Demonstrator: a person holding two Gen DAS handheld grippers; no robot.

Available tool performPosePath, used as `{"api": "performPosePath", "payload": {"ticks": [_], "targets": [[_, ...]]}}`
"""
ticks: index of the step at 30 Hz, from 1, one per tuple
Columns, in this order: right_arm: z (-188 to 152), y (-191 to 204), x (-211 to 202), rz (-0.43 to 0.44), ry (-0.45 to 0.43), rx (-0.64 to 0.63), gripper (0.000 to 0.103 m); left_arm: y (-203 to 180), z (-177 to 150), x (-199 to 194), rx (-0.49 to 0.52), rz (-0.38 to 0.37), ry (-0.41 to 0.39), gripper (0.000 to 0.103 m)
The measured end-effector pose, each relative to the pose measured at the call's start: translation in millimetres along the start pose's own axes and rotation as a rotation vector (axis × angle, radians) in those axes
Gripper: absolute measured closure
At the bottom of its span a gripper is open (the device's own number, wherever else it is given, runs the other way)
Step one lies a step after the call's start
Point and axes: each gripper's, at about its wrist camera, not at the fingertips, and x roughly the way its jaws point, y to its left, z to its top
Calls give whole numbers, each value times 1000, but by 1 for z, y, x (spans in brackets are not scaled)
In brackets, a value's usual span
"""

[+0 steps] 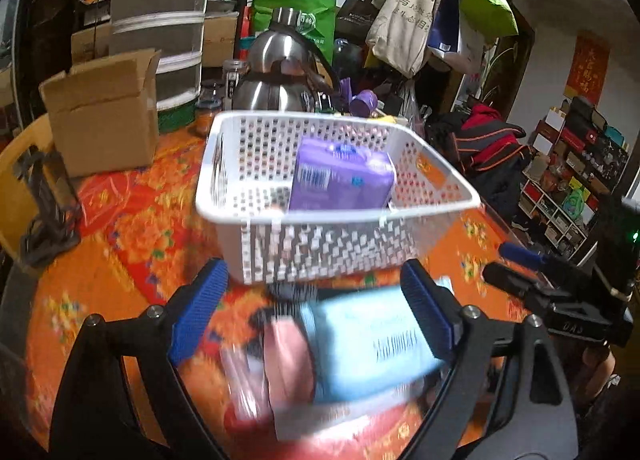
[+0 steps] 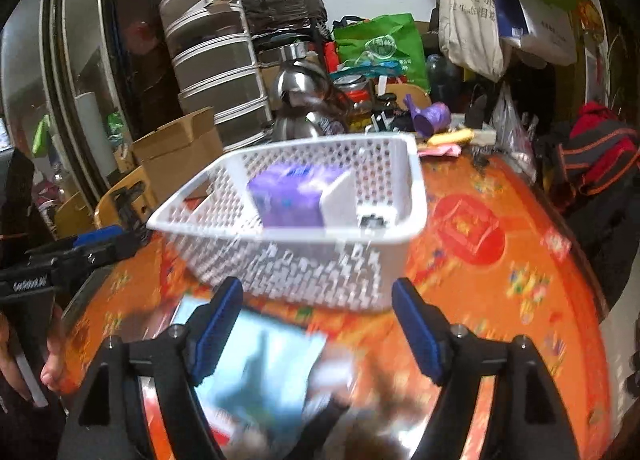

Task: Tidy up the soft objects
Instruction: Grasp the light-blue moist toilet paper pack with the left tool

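Observation:
A white perforated basket (image 1: 328, 236) stands on the orange patterned table (image 1: 132, 244) and holds a purple soft pack (image 1: 340, 176); both also show in the right wrist view, the basket (image 2: 304, 268) and the purple pack (image 2: 288, 196). My left gripper (image 1: 316, 308) is open above a light blue soft pack (image 1: 372, 344) and a blurred pink packet (image 1: 288, 360) lying in front of the basket. My right gripper (image 2: 316, 324) is open over the same blurred blue pack (image 2: 260, 372). The right gripper also shows at the right of the left wrist view (image 1: 516, 264). Both views are motion-blurred.
A cardboard box (image 1: 104, 112) and a steel kettle (image 1: 280, 72) stand behind the basket. A purple cup (image 1: 364, 102) and clutter line the back of the table. Bags (image 1: 404, 28) hang above. A black clamp (image 1: 44, 200) sits at the left edge.

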Motion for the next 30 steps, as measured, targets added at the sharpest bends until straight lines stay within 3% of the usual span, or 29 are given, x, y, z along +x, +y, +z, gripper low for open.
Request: {"api": "performPosePath", "payload": {"ticks": [7, 12, 19, 30], "targets": [[-62, -1, 2, 67, 89, 57, 26, 4, -67, -3, -49, -26, 51, 16], [-70, 8, 2, 80, 90, 15, 26, 3, -90, 10, -50, -41, 90, 16], [-67, 18, 19, 100, 126, -12, 36, -10, -95, 18, -6, -45, 102, 17], [-64, 30, 36, 122, 153, -55, 52, -16, -93, 41, 0, -117, 148, 41]]}}
